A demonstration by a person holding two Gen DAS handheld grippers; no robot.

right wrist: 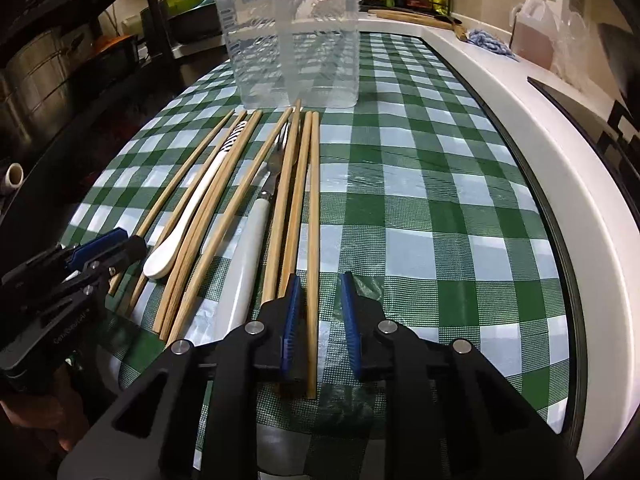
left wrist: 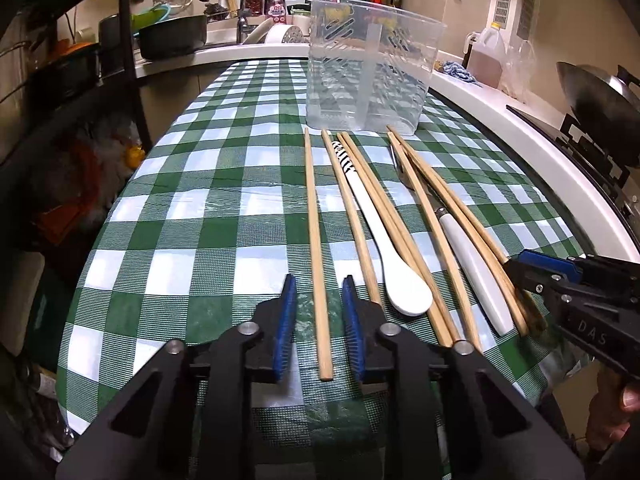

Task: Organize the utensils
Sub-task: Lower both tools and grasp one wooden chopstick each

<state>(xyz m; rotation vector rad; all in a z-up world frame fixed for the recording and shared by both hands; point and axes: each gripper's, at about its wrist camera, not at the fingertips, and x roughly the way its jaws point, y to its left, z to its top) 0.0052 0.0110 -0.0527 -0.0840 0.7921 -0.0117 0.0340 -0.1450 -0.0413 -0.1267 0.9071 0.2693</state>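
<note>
The clear, rigid plastic two-compartment utensil holder (left wrist: 372,68) stands upright at the far end of the green-and-white checked surface (left wrist: 208,216); it looks light and tippable. Before it lie the white-handled metal fork (right wrist: 256,216), a white spoon with striped handle (left wrist: 384,252) and thin wooden chopsticks, stiff, light and likely to roll; best pinched mid-length. The left tool (left wrist: 318,320) and right tool (right wrist: 320,320) each straddle one chopstick (left wrist: 318,248) (right wrist: 314,216), partly open, not clamped.
</note>
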